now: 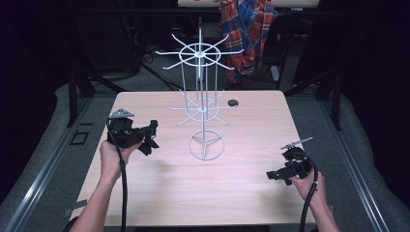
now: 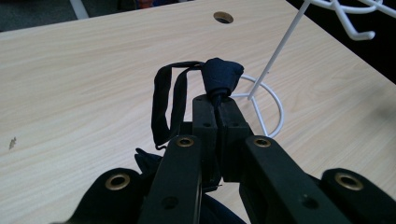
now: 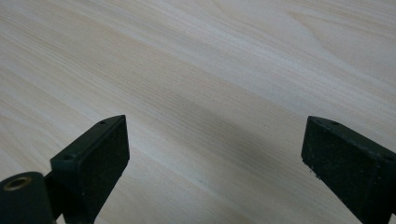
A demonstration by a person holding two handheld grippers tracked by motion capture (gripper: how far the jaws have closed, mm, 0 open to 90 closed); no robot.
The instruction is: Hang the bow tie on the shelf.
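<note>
A white wire rack [image 1: 203, 104] with hooked arms on two tiers stands on a ring base [image 1: 206, 146] at the middle of the light wood table [image 1: 193, 193]. My left gripper [image 1: 151, 137] hovers left of that base, shut on a dark navy cloth item [image 2: 220, 77] with a strap loop [image 2: 166, 105]; a bunch of the cloth sticks out past the jaw tips and more hangs below. The ring base [image 2: 275, 109] lies just beyond the cloth in the left gripper view. My right gripper [image 1: 271, 176] is low over the table's right front, its jaws wide apart over bare wood [image 3: 210, 93].
A small round hole [image 1: 233, 102] sits in the tabletop behind the rack, to its right. A plaid cloth [image 1: 249, 29] hangs over something beyond the table's far edge. Dark stands and metal rails flank the table.
</note>
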